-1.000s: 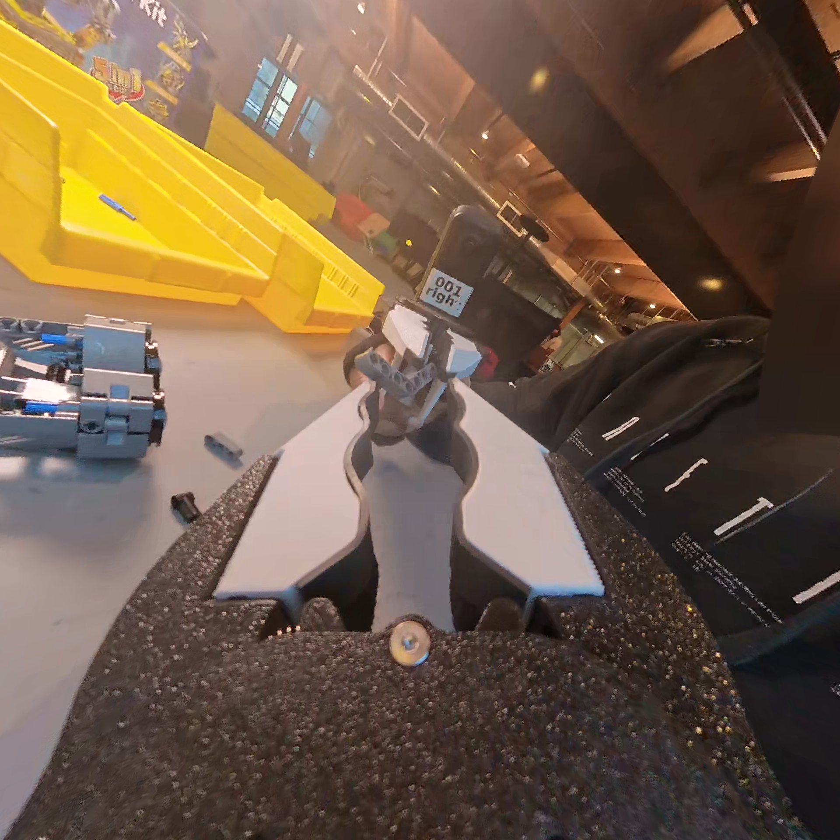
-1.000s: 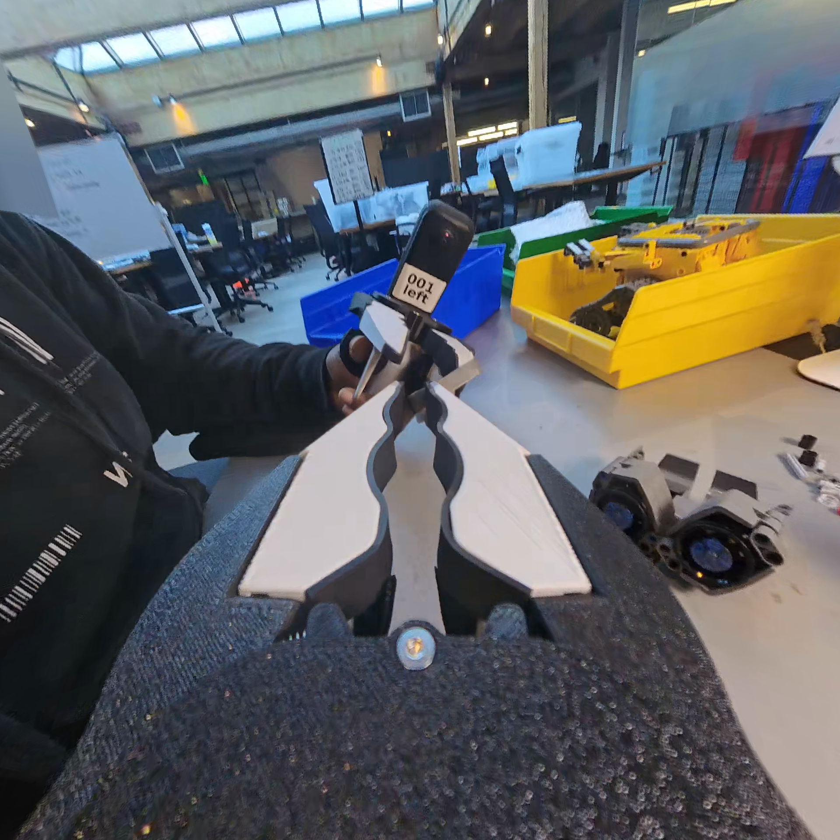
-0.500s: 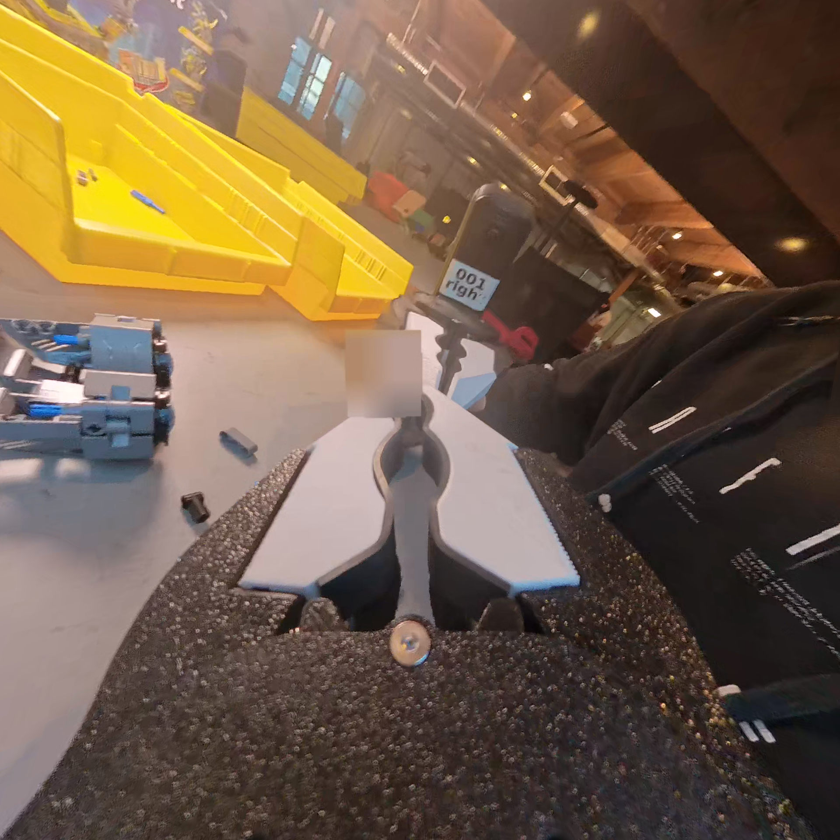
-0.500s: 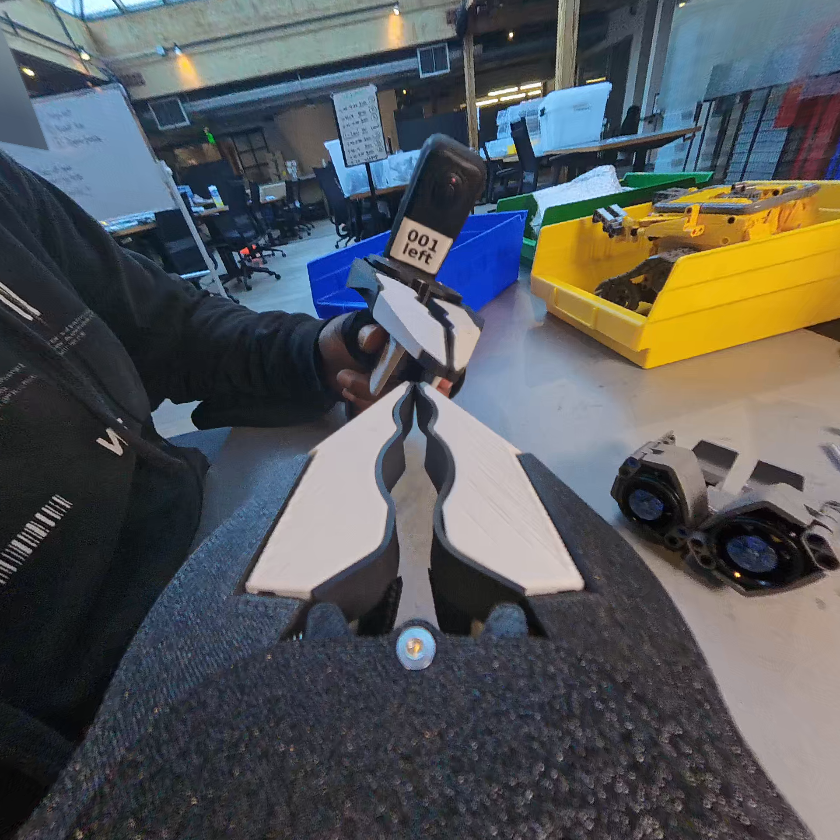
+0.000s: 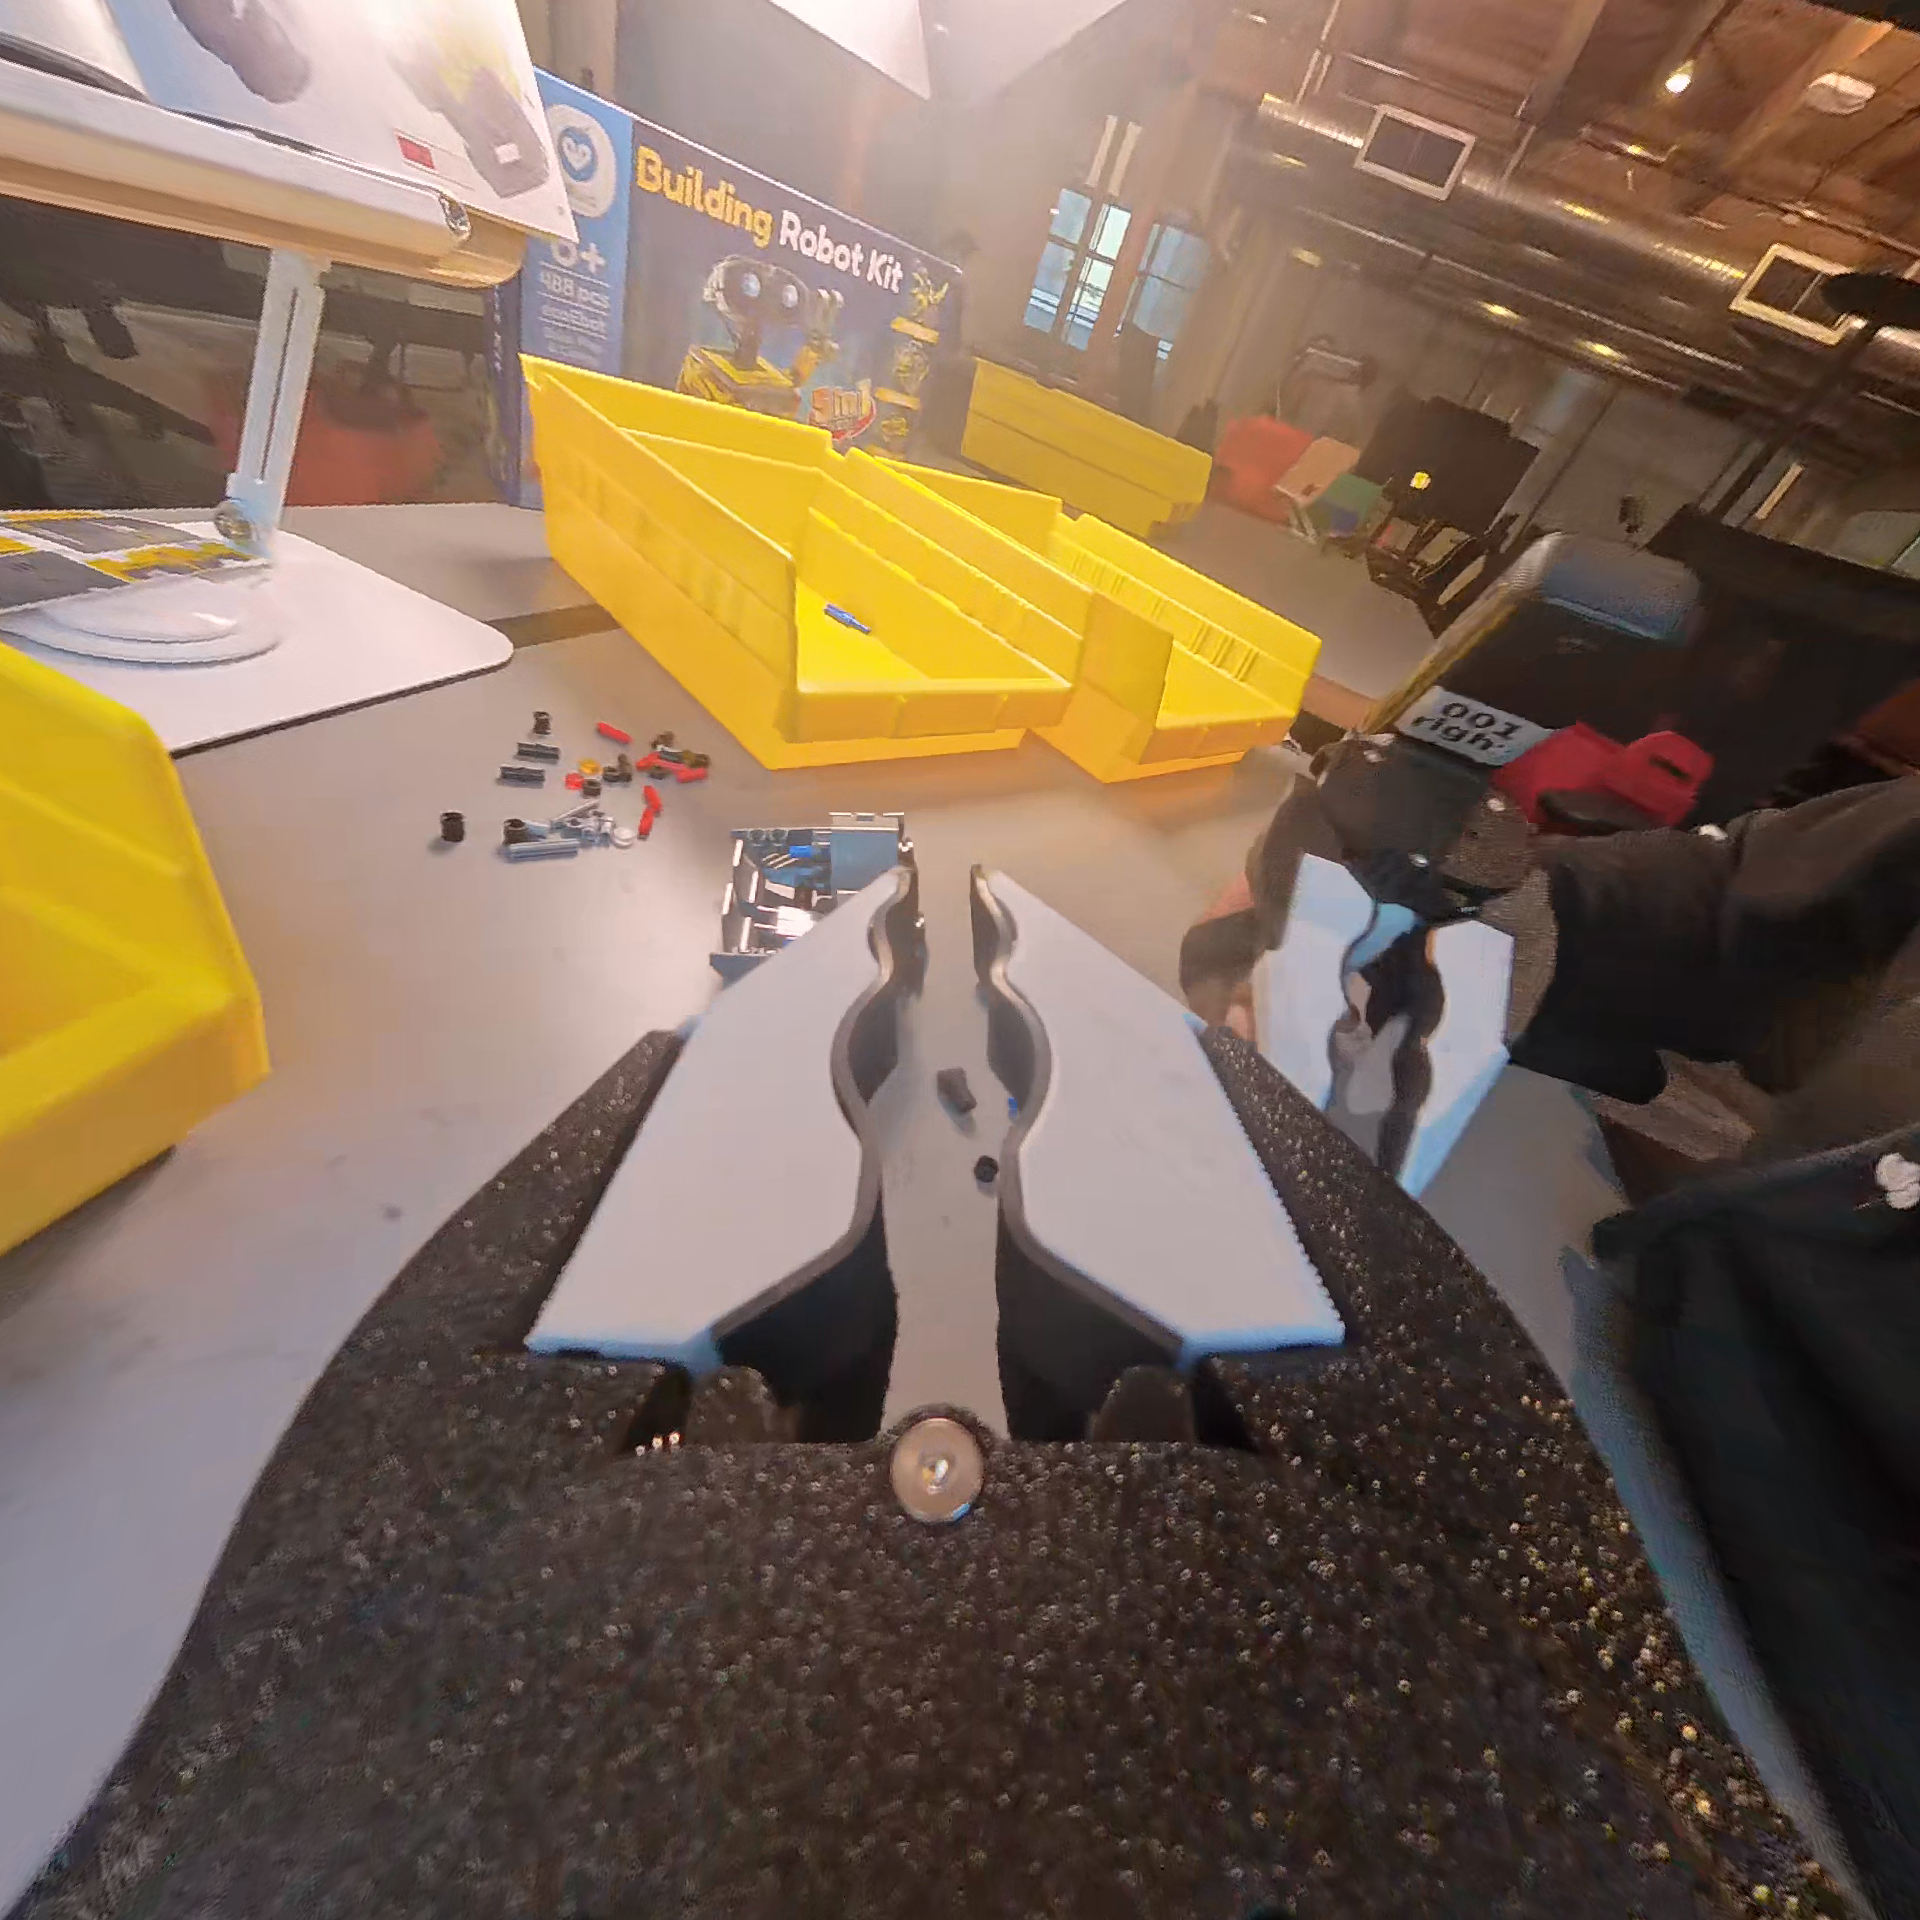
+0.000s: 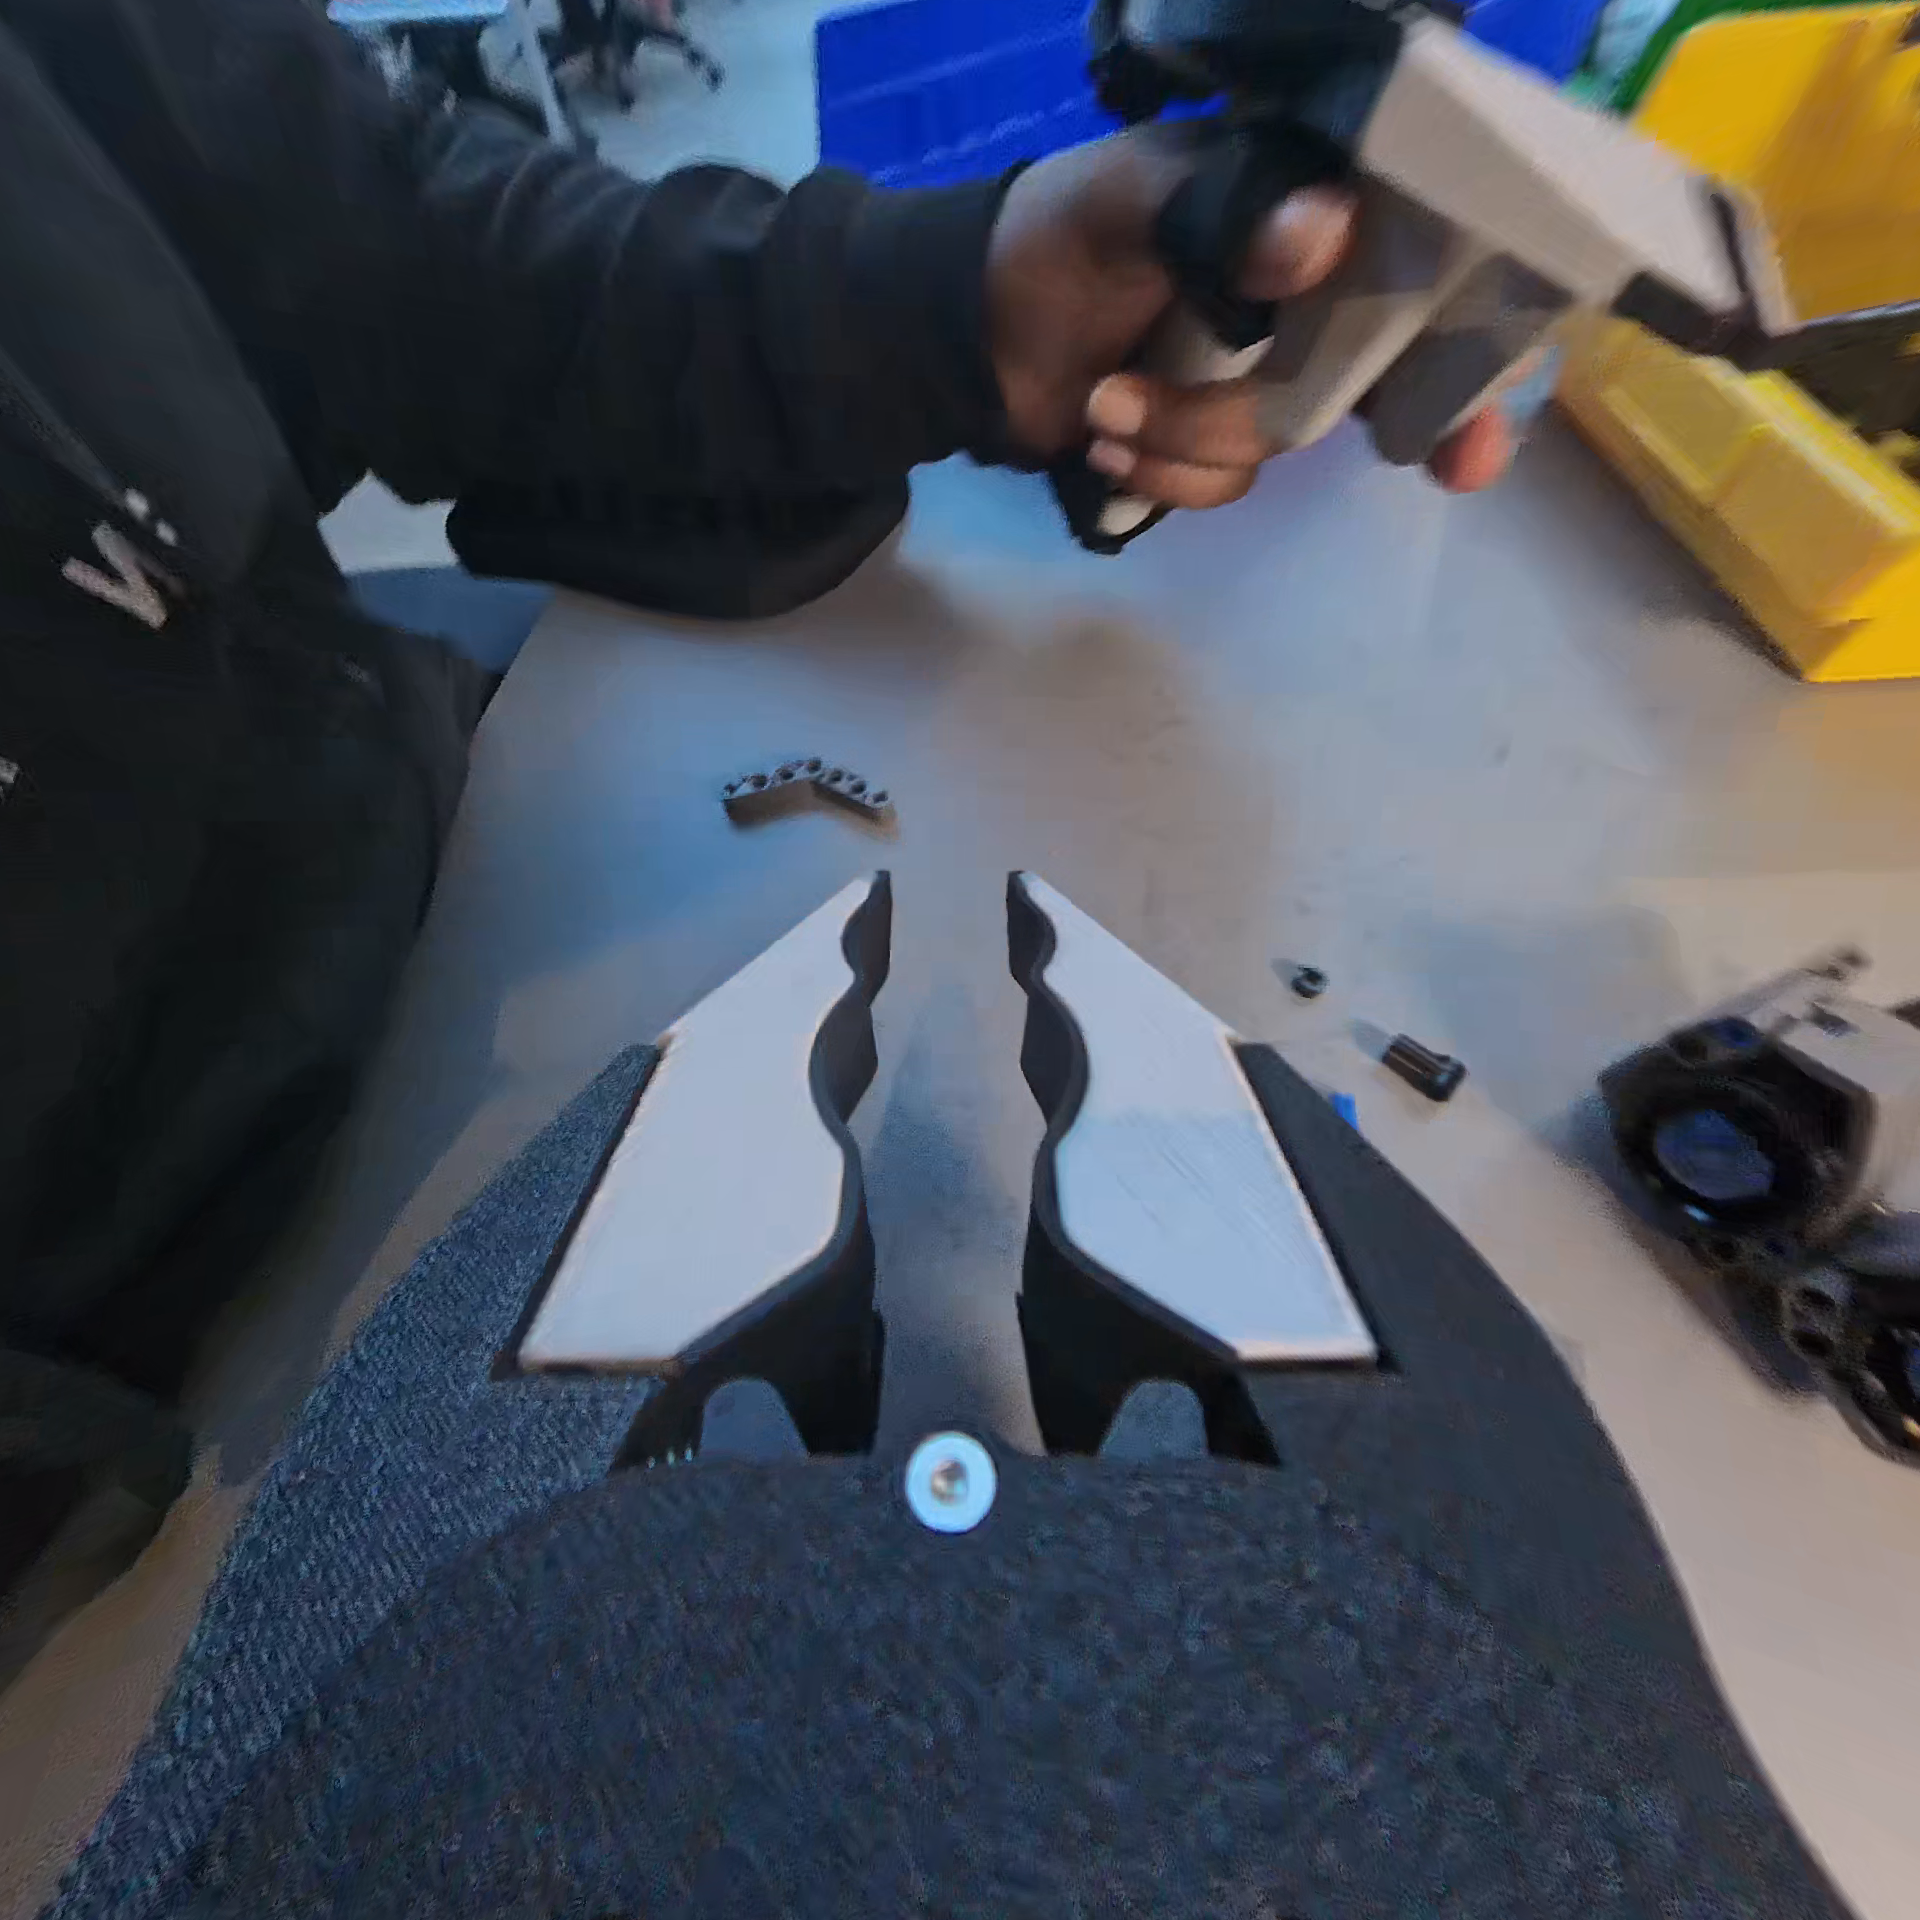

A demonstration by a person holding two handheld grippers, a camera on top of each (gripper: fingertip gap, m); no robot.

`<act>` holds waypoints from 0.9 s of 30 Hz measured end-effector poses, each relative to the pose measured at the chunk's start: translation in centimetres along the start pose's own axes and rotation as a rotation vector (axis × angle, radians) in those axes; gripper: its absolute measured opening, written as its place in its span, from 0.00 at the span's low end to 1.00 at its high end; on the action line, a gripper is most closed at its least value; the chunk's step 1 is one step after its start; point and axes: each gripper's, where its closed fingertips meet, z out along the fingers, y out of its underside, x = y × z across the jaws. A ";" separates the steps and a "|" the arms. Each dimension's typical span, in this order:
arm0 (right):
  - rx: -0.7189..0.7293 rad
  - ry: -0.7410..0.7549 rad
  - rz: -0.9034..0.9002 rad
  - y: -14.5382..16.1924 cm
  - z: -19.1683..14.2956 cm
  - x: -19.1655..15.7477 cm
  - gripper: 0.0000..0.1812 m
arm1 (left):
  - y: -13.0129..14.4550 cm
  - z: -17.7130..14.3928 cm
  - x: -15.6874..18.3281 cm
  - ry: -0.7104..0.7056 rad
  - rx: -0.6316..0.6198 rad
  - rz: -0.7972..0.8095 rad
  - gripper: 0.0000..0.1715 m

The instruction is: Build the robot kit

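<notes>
Bent grey beam (image 6: 808,792) flat, lengthwise crosswise

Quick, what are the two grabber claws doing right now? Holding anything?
Left gripper: open, holding nothing, above small black pegs on the table.
Right gripper: open, holding nothing; the bent grey beam lies just past its tips.

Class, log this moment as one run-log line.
left gripper: open, empty | right gripper: open, empty | bent beam: on table

Yellow bins (image 5: 935,665), scattered small parts (image 5: 592,779), bent grey beam (image 6: 808,792), kit box (image 5: 748,270)
</notes>
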 end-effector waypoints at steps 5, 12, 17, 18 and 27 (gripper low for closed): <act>-0.298 -0.140 -0.258 2.0 3.7 -2.9 0.14 | 1.6 0.9 -0.1 -0.001 -0.064 0.058 0.06; -0.468 -0.303 -0.370 1.7 8.4 -3.3 0.06 | 2.9 1.2 0.4 0.015 -0.116 0.100 0.07; -0.299 -0.260 0.108 -0.5 4.8 -1.5 0.03 | 1.2 0.2 2.3 0.112 -0.057 0.107 0.08; -0.204 -0.242 0.239 -1.3 3.4 -0.6 0.03 | 0.6 0.0 3.0 0.152 -0.031 0.103 0.09; 0.407 0.013 0.781 -3.6 -4.7 6.3 0.03 | 0.6 1.8 7.1 0.237 -0.001 0.121 0.17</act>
